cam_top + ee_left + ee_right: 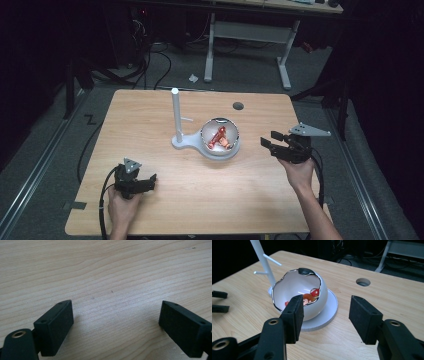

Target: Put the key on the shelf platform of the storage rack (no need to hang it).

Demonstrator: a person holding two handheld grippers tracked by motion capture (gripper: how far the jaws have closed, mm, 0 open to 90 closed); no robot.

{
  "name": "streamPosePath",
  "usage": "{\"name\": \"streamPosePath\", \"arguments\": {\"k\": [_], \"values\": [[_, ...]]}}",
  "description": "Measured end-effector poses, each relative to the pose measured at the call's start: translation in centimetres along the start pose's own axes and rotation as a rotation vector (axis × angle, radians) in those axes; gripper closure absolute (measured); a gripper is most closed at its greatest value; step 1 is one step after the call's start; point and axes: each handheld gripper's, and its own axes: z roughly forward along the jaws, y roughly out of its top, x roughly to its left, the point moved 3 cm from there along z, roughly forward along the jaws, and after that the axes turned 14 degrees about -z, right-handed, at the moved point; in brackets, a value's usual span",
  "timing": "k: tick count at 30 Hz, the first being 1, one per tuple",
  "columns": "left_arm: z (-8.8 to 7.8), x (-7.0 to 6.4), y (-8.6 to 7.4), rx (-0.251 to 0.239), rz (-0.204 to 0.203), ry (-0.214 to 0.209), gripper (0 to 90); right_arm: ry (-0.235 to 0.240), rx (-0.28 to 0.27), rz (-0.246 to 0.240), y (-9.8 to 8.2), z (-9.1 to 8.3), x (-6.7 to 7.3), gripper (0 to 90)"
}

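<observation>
A white bowl (207, 131) with a jagged silvery rim stands on a round white base (231, 152) near the table's middle. Red and orange pieces (220, 139) lie inside it. My right gripper (270, 141) hovers to its right, pointing left at it, open with nothing between the jaws. Seen from the right gripper view, the bowl (287, 287) and its red pieces (314, 292) lie just beyond my right gripper (325, 315). My left gripper (150, 181) rests low at the front left. Its jaws (116, 325) stand wide apart over bare wood, open.
A white post (176, 115) with thin side pegs rises from the same base, left of the bowl; the post (263, 260) is also in the right gripper view. A round hole (238, 106) pierces the tabletop behind the bowl. Desk legs and cables lie beyond the table's far edge.
</observation>
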Motion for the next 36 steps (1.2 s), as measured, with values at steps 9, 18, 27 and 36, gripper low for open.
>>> {"name": "streamPosePath", "arguments": {"k": [9,18,27,36], "values": [[0.0,0.0,0.0,0.000,0.000,0.001,12.7,0.001,-0.003,0.020,-1.4,-0.3,0.4,47.0],[0.0,0.0,0.0,0.001,0.001,0.001,12.7,0.014,0.004,0.033,-2.5,0.0,1.1,47.1],[0.0,0.0,0.0,0.001,0.001,0.001,12.7,0.029,0.022,0.051,-4.0,0.6,1.6,47.4],[0.0,0.0,0.0,0.000,0.000,0.001,12.7,0.042,0.036,0.067,-5.1,1.1,2.1,47.4]]}}
